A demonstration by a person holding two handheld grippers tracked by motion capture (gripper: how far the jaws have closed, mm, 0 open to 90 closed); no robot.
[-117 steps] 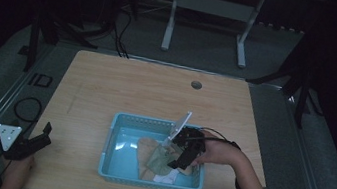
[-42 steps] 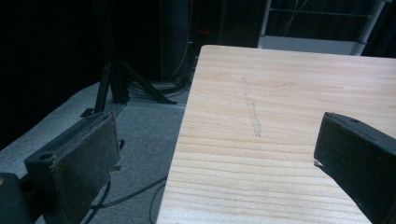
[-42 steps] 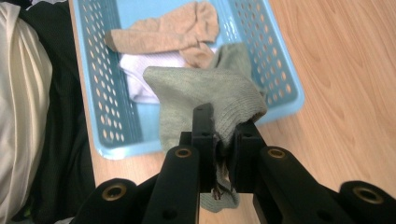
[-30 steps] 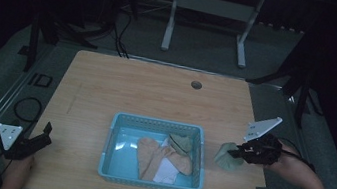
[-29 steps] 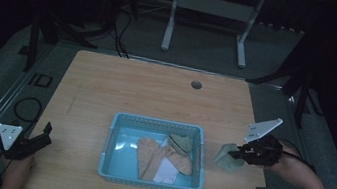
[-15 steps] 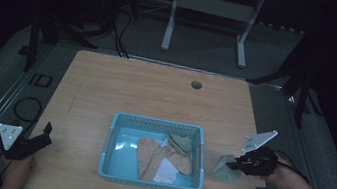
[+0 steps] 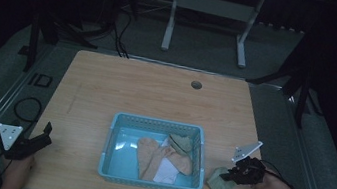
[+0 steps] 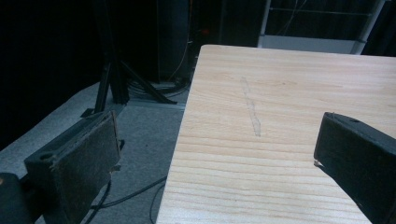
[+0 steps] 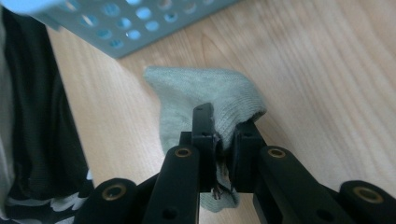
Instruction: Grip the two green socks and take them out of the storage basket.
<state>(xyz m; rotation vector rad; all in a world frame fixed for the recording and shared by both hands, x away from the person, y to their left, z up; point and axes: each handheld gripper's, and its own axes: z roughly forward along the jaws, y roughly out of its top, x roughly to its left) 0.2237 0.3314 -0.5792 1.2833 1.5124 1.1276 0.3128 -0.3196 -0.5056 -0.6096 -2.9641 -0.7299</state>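
A grey-green sock lies bunched on the wooden table just right of the blue basket. My right gripper is shut on the sock; in the right gripper view the sock is pinched between the two black jaws of that gripper, its loose end resting on the wood. The basket holds several pale socks and a rolled one. At the table's front left corner my left gripper is open, nothing between its pads, and it hangs over the table's left edge.
The basket's perforated wall stands close beyond the held sock. A round grommet hole sits near the table's far edge. Dark stands and cables fill the floor beyond. Bare wood lies ahead of the left gripper.
My right gripper has sunk with the sock from above the table's right side down to the tabletop beside the basket. Earlier it was inside the basket. The left gripper has stayed put.
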